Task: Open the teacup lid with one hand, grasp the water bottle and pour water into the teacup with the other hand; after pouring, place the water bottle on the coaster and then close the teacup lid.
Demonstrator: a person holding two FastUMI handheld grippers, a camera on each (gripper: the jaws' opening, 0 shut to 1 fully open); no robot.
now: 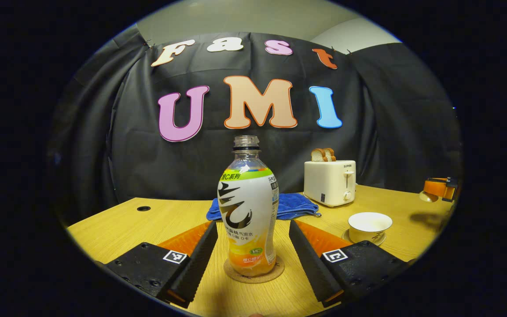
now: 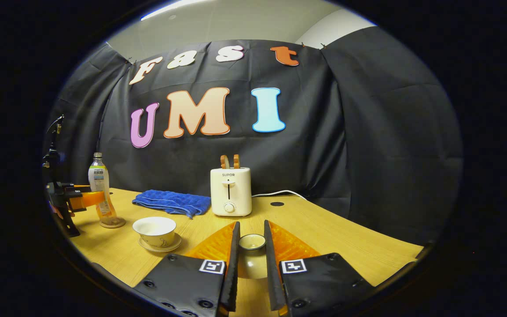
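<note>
Bottle on coaster, lid held off the teacup.
Left gripper view: the left hand-held gripper (image 1: 253,259) is spread around the water bottle (image 1: 247,211) standing on the coaster (image 1: 254,273). Right gripper view: the right hand-held gripper (image 2: 251,255) pinches the teacup lid (image 2: 252,246); the open teacup (image 2: 154,230) sits on the table (image 2: 332,237).

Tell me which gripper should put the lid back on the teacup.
Right. The right gripper is shut on the teacup lid, with the open teacup nearby. The left gripper is open around the water bottle on its coaster.
</note>
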